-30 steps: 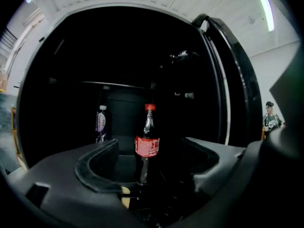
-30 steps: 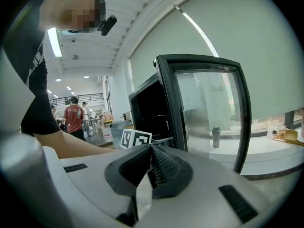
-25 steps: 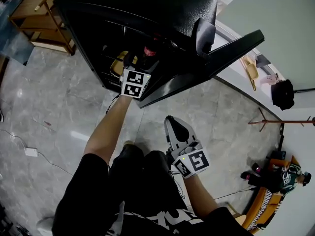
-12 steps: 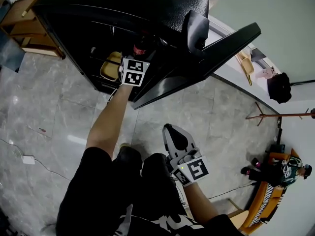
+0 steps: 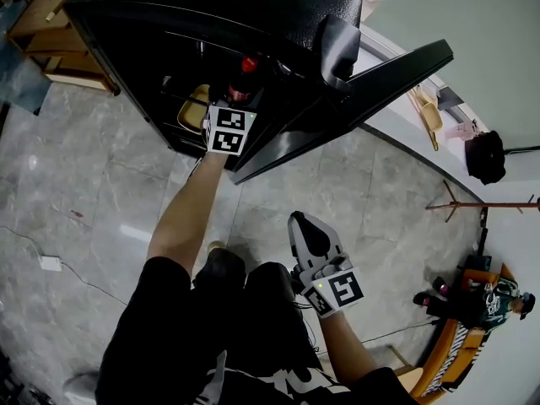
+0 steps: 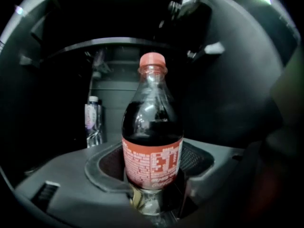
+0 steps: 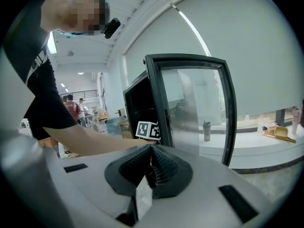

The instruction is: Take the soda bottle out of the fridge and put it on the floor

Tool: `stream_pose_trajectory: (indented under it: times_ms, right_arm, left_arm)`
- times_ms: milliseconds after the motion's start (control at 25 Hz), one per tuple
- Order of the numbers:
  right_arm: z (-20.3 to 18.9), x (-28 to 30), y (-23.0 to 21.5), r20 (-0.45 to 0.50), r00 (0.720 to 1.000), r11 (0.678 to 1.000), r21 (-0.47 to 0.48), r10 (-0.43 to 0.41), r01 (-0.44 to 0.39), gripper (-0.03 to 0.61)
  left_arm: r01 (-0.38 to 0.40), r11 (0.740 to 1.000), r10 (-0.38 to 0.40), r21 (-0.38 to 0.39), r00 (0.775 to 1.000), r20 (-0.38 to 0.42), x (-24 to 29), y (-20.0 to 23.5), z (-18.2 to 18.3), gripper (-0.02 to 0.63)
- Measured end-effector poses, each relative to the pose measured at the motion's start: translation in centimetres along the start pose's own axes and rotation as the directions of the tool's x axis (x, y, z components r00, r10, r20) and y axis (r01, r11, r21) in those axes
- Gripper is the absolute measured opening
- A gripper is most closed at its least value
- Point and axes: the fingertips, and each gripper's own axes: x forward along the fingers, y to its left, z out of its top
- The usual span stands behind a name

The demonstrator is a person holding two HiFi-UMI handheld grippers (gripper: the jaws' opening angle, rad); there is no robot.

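The soda bottle (image 6: 152, 141) has a red cap, a red label and dark drink inside. It stands upright in the black fridge (image 5: 253, 7), whose door (image 5: 371, 91) hangs open to the right. My left gripper (image 6: 152, 175) reaches into the fridge; its jaws have just been closing, and the pads now sit against the bottle's lower body. In the head view the bottle's cap (image 5: 248, 63) shows just above that gripper's marker cube (image 5: 229, 129). My right gripper (image 5: 304, 222) hangs low in front of the person's legs, shut and empty, with its pads meeting (image 7: 151, 148).
A small clear water bottle (image 6: 93, 120) stands deeper in the fridge, left of the soda. A yellow object (image 5: 196, 108) lies on a lower shelf. On the marble floor are a wooden rack (image 5: 51, 32), a white adapter (image 5: 52, 262) and a coat stand (image 5: 472, 205). A person (image 5: 498, 298) sits at right.
My left gripper has pushed a little further into the fridge and its jaws have drawn in around the soda bottle. The right gripper has barely moved.
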Motion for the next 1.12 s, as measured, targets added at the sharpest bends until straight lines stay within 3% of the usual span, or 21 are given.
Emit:
stream_pose_trajectory:
  times_ms: [520, 840, 1120]
  right_arm:
    - [-1.7, 3.6, 4.3, -0.052, 0.974, 0.975, -0.033, 0.219, -0.221, 0.025]
    - [-4.9, 8.8, 11.7, -0.082, 0.897, 0.896, -0.065, 0.434, -0.439, 0.025]
    - [-10.7, 12.0, 15.7, -0.121, 0.825, 0.821, -0.091, 0.553, -0.564, 0.025]
  left_arm:
    - [-0.111, 0.993, 0.111, -0.048, 0.994, 0.0, -16.9, 4.1, -1.3, 0.313]
    - [-0.329, 0.943, 0.326, -0.053, 0.944, -0.047, -30.2, 10.9, -6.0, 0.313]
    - [-0.443, 0.893, 0.441, -0.078, 0.897, -0.04, -37.1, 13.4, -11.1, 0.313]
